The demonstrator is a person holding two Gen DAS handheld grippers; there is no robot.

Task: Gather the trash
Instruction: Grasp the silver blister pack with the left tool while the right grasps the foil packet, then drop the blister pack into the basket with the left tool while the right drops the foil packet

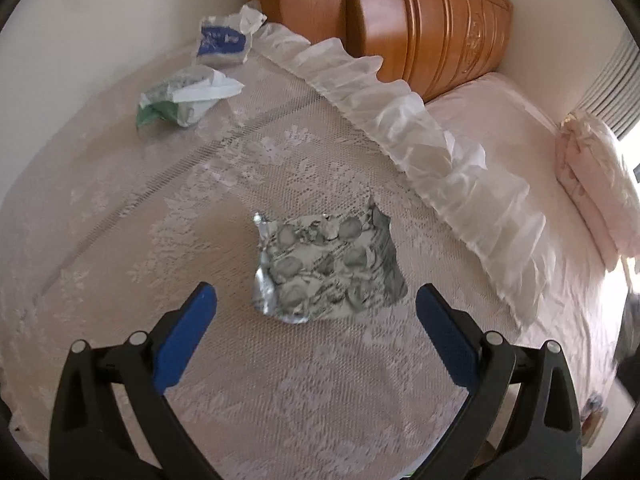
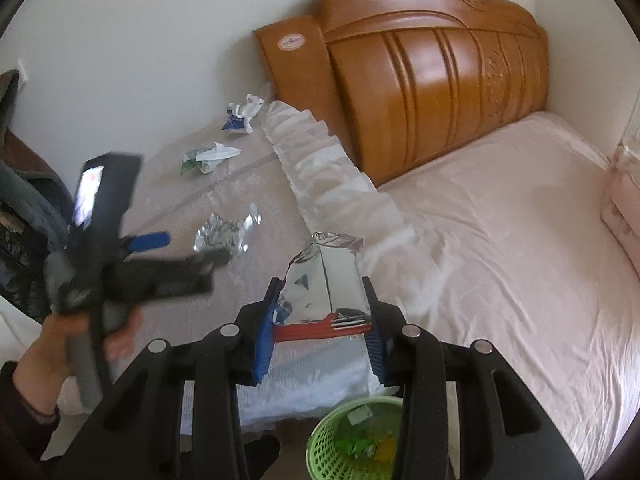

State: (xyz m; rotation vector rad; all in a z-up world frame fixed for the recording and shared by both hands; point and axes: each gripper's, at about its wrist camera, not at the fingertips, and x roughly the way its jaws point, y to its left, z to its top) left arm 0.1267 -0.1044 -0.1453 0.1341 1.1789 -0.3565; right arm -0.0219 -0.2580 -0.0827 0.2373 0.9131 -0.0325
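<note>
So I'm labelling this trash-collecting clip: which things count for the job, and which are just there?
Job:
- silver wrapper in right gripper
- foil blister sheet ahead of open left gripper
- green wrapper
- blue wrapper
- green basket

Just there:
- headboard
- frilled lace cover
- pillow

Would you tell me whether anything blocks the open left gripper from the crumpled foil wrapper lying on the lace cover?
Nothing visible does. The left gripper is open just short of the foil wrapper, with only bare lace cover between them.
</note>
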